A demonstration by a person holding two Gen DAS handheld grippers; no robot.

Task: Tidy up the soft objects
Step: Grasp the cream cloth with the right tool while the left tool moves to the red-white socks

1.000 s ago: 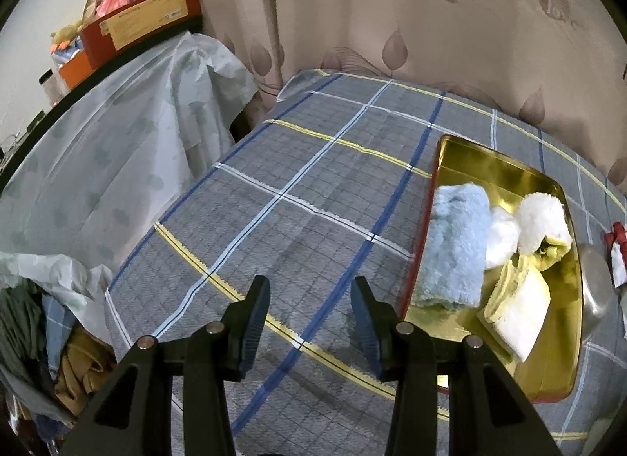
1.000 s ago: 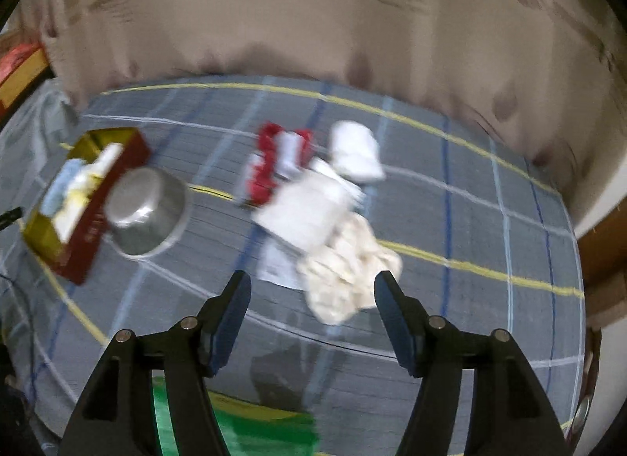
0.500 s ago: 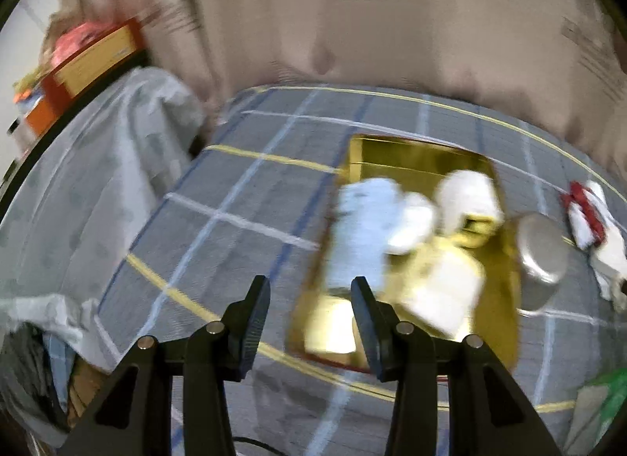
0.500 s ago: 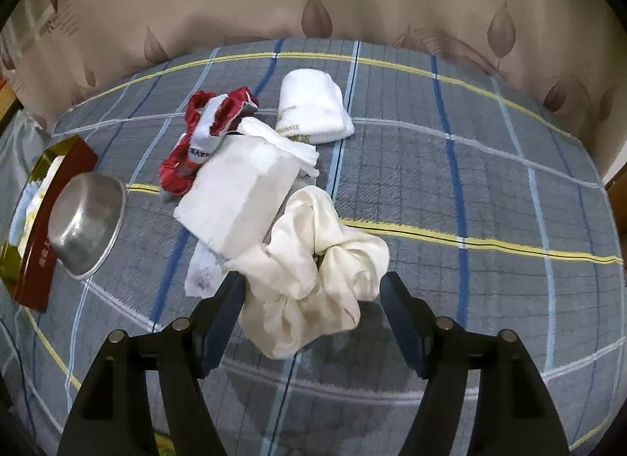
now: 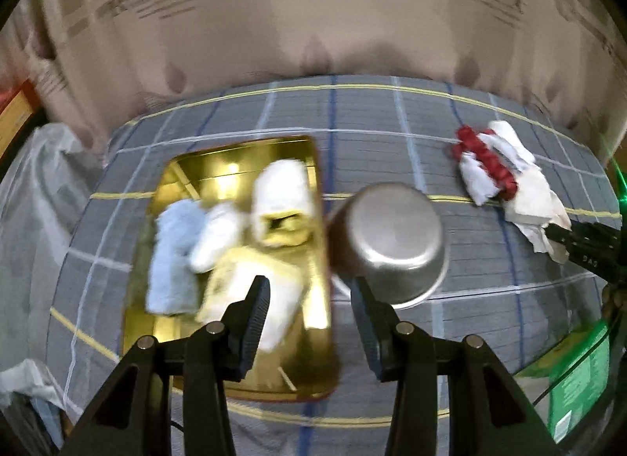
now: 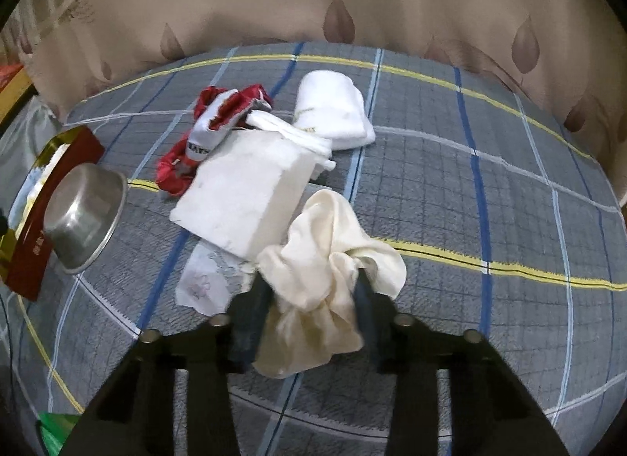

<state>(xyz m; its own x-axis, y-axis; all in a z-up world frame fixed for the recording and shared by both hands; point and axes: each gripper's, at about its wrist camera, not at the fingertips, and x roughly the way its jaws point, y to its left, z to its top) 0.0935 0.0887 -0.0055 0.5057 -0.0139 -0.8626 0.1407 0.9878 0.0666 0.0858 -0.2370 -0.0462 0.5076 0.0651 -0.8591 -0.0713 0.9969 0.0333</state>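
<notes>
A gold tray (image 5: 243, 154) on the plaid bedcover holds a blue towel (image 5: 172, 256), a rolled white towel (image 5: 282, 189) and yellow-white cloths. My left gripper (image 5: 309, 311) hovers open and empty over the tray's right edge, beside a steel bowl (image 5: 395, 236). In the right wrist view a crumpled cream cloth (image 6: 325, 244) lies bunched between the closing jaws of my right gripper (image 6: 309, 299), whose pads press on its sides. Behind it sit a white foam block (image 6: 243, 193), a folded white towel (image 6: 333, 111) and a red-and-grey garment (image 6: 211, 130).
The bowl (image 6: 82, 220) leans against the tray's red wall (image 6: 35, 244) at the left. A thin printed white cloth (image 6: 203, 279) lies under the block. A green package (image 5: 580, 377) sits at the near bed edge. A beige curtain hangs behind; a covered pile stands left.
The left gripper has swept right, from bare bedcover to above the tray and bowl, still open. The right gripper has dropped onto the cream cloth and its jaws have closed in on it.
</notes>
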